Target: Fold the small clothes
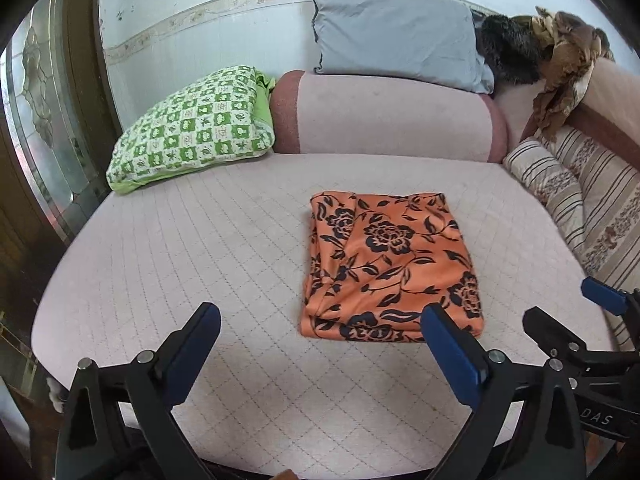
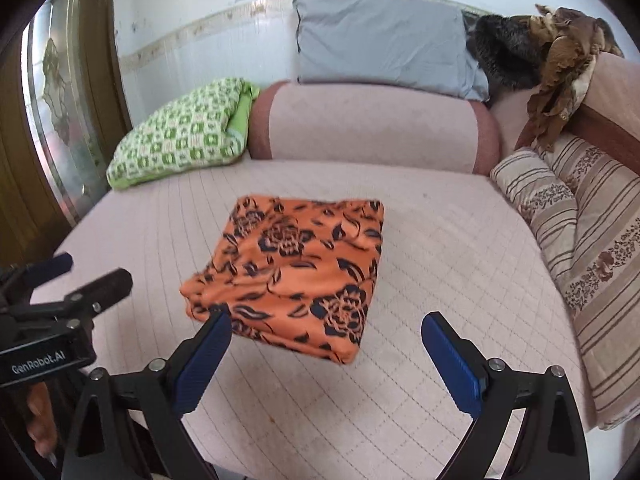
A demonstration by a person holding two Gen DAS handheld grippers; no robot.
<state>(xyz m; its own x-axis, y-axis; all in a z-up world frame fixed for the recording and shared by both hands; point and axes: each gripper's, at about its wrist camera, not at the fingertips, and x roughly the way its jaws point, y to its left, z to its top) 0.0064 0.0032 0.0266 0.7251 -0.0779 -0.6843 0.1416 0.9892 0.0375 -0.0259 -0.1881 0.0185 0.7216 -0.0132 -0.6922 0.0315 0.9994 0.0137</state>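
Pale pink quilted mattress (image 1: 200,240) fills the middle of both views, with a bluish-white wall behind it along the top of the frame. At the upper centre a pink bolster cushion with maroon ends (image 1: 384,116) lies across the mattress, and a grey-blue pillow (image 1: 392,32) leans on the wall above it. A green-and-white checked pillow (image 1: 192,128) sits at the upper left, striped beige cushions (image 1: 592,184) at the right edge. The folded orange cloth with black flowers (image 1: 392,264) lies flat just right of centre in the left wrist view. The left gripper (image 1: 320,344) and right gripper (image 2: 326,348) both hang spread wide, holding nothing, at the bottom of their frames.
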